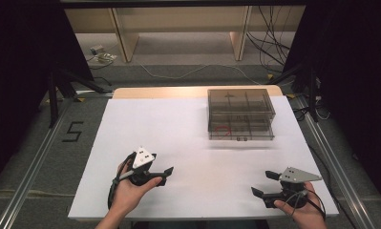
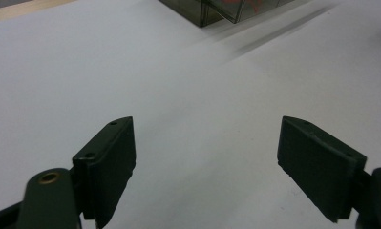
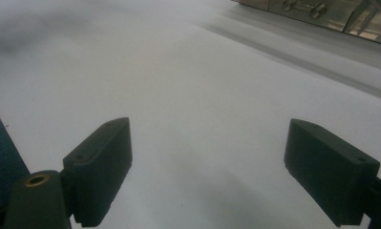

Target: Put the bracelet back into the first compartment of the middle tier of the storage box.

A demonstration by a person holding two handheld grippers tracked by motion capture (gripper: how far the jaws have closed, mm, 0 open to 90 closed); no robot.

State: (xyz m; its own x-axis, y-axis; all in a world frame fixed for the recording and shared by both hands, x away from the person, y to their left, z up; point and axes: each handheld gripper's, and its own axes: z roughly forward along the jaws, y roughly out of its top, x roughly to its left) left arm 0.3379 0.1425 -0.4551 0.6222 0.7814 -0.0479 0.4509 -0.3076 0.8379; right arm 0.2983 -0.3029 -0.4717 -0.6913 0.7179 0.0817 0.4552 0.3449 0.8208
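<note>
Evidently nothing is started: the left gripper (image 1: pixel 165 174) and right gripper (image 1: pixel 262 183) rest near, jaws wide and empty. The smoky drawer box (image 1: pixel 240 114) sits far right, shut I think; next comes reaching its front handle (image 1: pixel 242 139).

We see bare white table (image 1: pixel 193 143) between both grippers and the far edge; the only obstacle is the smoky drawer box (image 1: pixel 240 114) by the far right corner.

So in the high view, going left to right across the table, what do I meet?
Left gripper with jaws open → smoky clear drawer box farther back → right gripper with jaws open, all over the white table.
</note>
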